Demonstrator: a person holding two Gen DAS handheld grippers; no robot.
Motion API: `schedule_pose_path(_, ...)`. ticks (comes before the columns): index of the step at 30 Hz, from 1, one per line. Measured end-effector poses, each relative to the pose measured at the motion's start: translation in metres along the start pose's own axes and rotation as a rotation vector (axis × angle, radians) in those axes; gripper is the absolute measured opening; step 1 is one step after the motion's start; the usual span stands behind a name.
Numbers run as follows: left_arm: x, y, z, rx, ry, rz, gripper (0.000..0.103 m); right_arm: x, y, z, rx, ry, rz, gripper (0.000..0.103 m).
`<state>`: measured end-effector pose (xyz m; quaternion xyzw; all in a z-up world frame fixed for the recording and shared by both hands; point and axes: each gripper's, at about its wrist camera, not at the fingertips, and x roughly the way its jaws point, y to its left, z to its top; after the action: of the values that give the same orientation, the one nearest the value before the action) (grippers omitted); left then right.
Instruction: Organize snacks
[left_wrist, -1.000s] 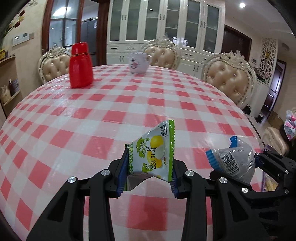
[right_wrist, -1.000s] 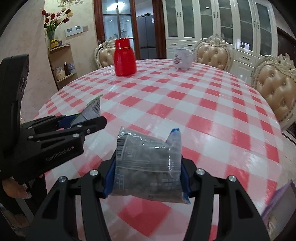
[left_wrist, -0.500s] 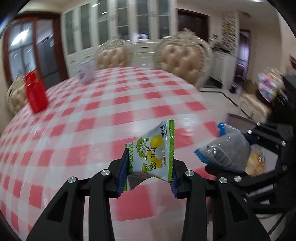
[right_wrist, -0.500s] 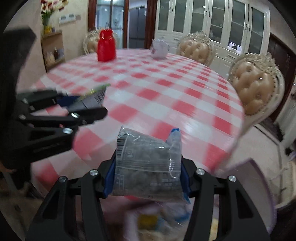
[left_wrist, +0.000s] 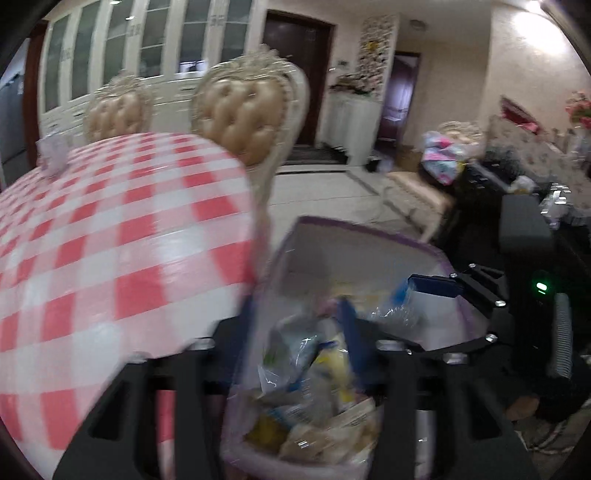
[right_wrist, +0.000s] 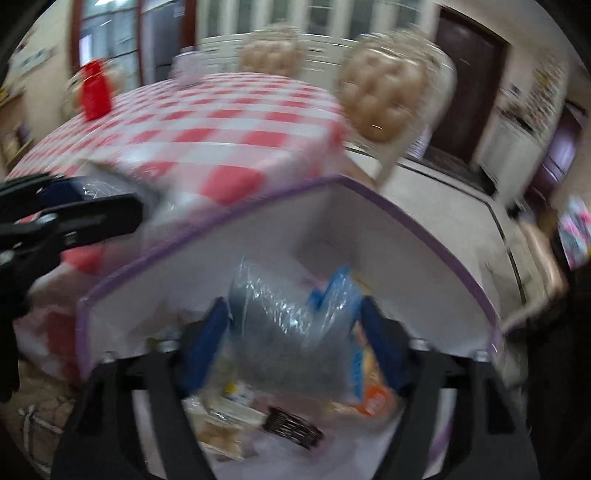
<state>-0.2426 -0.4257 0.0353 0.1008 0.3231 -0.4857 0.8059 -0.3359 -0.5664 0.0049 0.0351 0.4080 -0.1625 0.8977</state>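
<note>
Snacks already heap the white, purple-rimmed box (right_wrist: 424, 229) beside the red-checked table (left_wrist: 110, 229). Right gripper (right_wrist: 295, 332) clamps a clear grey-filled packet (right_wrist: 280, 325) over it; left gripper's (left_wrist: 295, 350) grip is too blurred to tell. Both still need releasing.

A round table (left_wrist: 122, 236) in red-and-white check stands among tufted tan chairs (left_wrist: 247, 110) with carved pale frames. Behind them run white glass-fronted cabinets (left_wrist: 122, 48), a dark wooden door (left_wrist: 299, 77), cream walls and pale floor tiles (left_wrist: 332, 188).
</note>
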Motion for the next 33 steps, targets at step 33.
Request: schedule_pose_path(33,0.014,0.004,-0.041,0.072,0.222,0.229,0.099,0.022,-0.031,-0.017,0.135,0.171,-0.051,0.085)
